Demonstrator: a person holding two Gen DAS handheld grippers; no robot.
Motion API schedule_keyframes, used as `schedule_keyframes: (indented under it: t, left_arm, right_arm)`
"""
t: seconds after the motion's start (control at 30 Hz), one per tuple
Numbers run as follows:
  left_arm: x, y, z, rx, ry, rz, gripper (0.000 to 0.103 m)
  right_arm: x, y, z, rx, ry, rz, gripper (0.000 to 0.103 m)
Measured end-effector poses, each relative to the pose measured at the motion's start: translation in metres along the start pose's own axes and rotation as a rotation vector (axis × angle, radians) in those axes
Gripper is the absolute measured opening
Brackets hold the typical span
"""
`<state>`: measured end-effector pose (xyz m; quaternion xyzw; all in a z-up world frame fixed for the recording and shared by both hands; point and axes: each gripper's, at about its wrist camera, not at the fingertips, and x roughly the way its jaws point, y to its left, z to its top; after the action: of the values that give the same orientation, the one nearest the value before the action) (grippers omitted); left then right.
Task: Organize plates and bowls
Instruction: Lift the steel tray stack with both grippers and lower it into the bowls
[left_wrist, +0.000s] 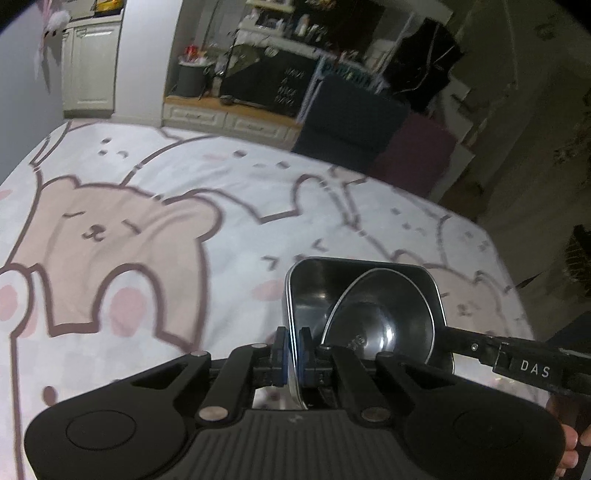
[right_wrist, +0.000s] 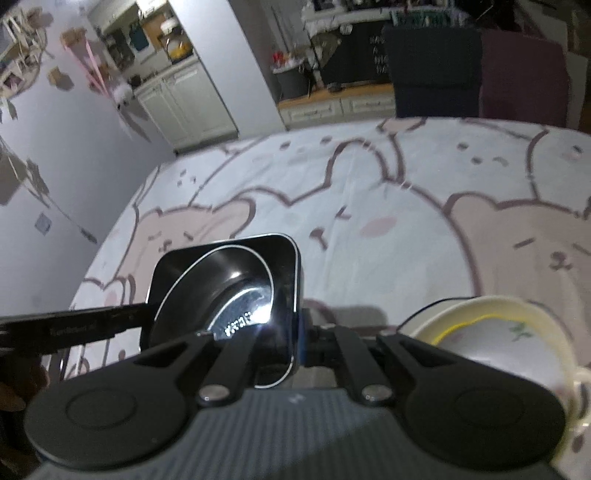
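Observation:
A square steel container (left_wrist: 314, 295) hangs above the bear-print cloth, and a round steel bowl (left_wrist: 384, 325) lies tilted inside it. My left gripper (left_wrist: 293, 343) is shut on the container's left wall, blue pads on either side of the rim. My right gripper (left_wrist: 448, 332) comes in from the right and clamps the opposite wall. In the right wrist view the container (right_wrist: 284, 266) and its bowl (right_wrist: 221, 288) sit just left of centre. There my right gripper (right_wrist: 300, 339) is shut on the near right wall. My left gripper (right_wrist: 140, 314) reaches in from the left.
A cream bowl with a flower pattern (right_wrist: 480, 304) stands on the cloth at the lower right, close to my right gripper. The bear-print tablecloth (left_wrist: 147, 221) covers the table. A dark blue chair (left_wrist: 347, 125) and a maroon chair (left_wrist: 413, 151) stand at the far edge.

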<state>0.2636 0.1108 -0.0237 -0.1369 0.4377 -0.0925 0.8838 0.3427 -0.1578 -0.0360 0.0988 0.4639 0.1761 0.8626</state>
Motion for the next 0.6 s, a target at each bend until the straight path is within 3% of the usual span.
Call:
schedule_keyframes:
  t: [0.33,0.6]
  left_arm:
    - [0.0,-0.069,-0.012,0.026,-0.016,-0.108,0.006]
    - [0.027,-0.111,-0.029,0.049,0.069,-0.159,0.005]
  right_arm:
    - [-0.072,-0.053,-0.009,0.03,-0.099,-0.038,0.004]
    - [-0.098,-0.103,-0.031,0.077,-0.094,-0.114,0.004]
